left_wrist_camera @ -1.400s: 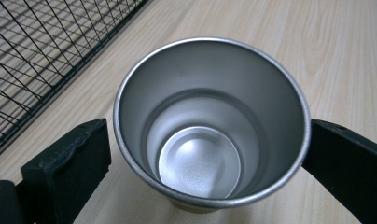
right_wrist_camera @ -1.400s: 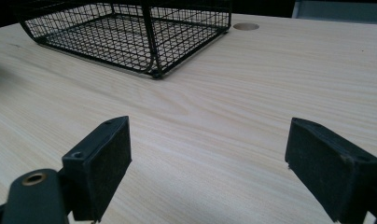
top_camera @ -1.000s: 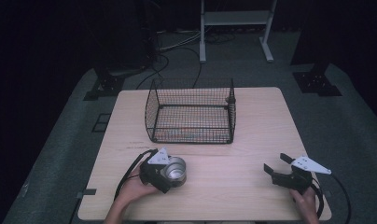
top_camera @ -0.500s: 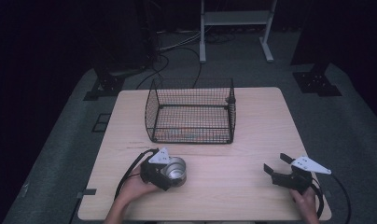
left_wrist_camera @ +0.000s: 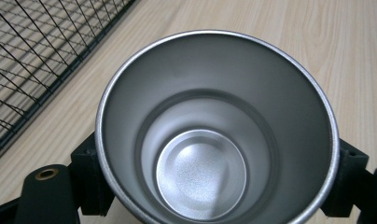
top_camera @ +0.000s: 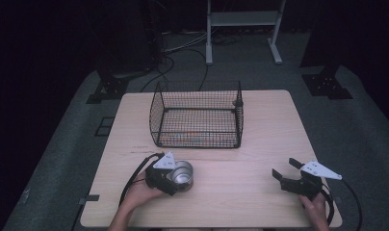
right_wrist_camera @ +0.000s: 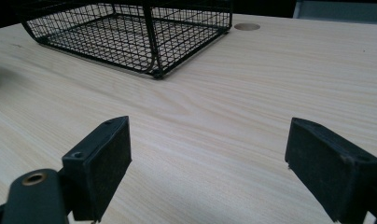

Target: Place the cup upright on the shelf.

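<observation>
Round brushed-steel cup (left_wrist_camera: 210, 140), smooth-walled, stands upright on the pale wood-grain bench (top_camera: 240, 178), near the black wire-mesh basket (top_camera: 198, 118). Left gripper (top_camera: 175, 177) jaws have just closed onto its sides, apparently firmly. Right gripper (right_wrist_camera: 207, 163) jaws stand wide, holding nothing.

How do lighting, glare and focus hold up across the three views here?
High view: the pale wooden table is evenly lit, the surroundings nearly black, the black wire basket reads clearly. Left gripper view: the shiny steel cup sits sharp between the left gripper jaws, with soft reflections inside and no harsh glare. Right gripper view: the open right gripper is slightly soft, the table grain crisp.
</observation>
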Demonstrator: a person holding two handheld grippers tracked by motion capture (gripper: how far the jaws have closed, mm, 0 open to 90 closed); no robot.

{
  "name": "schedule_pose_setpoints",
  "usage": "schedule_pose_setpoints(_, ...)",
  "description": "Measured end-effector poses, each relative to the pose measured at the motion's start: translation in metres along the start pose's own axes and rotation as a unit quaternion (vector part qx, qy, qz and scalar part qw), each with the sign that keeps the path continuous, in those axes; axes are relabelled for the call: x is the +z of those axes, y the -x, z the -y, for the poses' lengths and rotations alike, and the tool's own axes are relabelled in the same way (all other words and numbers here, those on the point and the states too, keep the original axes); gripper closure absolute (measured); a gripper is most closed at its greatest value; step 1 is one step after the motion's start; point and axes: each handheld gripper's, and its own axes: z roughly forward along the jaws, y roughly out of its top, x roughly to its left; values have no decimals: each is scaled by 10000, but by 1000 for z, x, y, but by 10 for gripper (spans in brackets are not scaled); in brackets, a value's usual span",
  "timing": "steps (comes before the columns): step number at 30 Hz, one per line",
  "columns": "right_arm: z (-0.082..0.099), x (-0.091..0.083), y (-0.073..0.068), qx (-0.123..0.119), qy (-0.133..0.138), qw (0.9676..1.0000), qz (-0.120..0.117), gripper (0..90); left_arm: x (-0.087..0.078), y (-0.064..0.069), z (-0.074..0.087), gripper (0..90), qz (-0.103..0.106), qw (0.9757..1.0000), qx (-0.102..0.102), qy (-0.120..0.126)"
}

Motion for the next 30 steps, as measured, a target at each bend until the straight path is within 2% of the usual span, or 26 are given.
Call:
schedule_pose_setpoints(4,0,0,0,6,0,10000,1,137,-4,0,-5,177,37,9999,13,128)
schedule_pose_setpoints(11,0,0,0,5,4,10000,3,137,-10,0,-17,177,87,9997,115,207)
schedule_pose_setpoints(21,0,0,0,24,2,10000,9,137,-19,-8,-34,177,200,9994,75,274)
schedule_pose_setpoints(30,0,0,0,1,5,10000,20,137,-31,-17,-61,177,287,9988,202,334)
